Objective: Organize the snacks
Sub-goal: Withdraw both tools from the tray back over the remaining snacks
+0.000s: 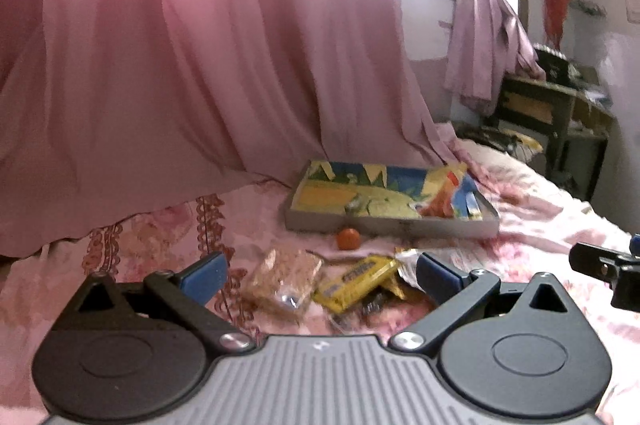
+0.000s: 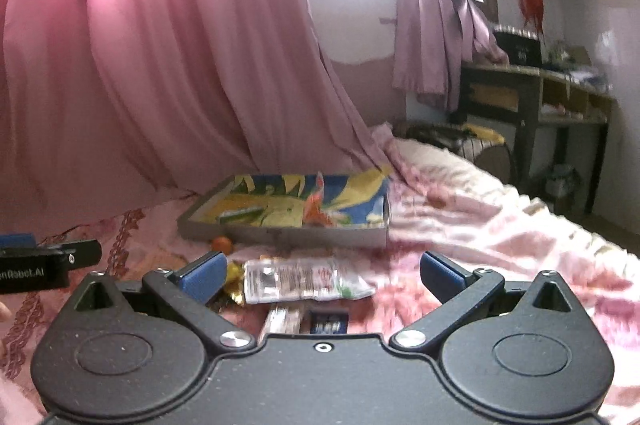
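Note:
Snacks lie on a pink floral bedspread [image 1: 540, 209]. In the left wrist view a clear bag of brown snacks [image 1: 284, 279] and a yellow wrapped bar [image 1: 356, 283] lie between the fingers of my left gripper [image 1: 320, 275], which is open and holds nothing. A small orange ball-shaped snack [image 1: 347, 238] sits before a shallow colourful box [image 1: 390, 201]. In the right wrist view my right gripper [image 2: 322, 275] is open wide over a clear printed packet [image 2: 304, 279], apart from it. The orange snack [image 2: 222, 244] and the box [image 2: 288, 211] lie beyond. A dark packet [image 2: 328, 323] is partly hidden under the gripper body.
Pink curtains [image 1: 200, 45] hang down onto the bed at the back left. A dark wooden desk [image 2: 536, 93] with clutter stands at the right beyond the bed. The other gripper shows at each view's edge [image 1: 604, 265], [image 2: 44, 265].

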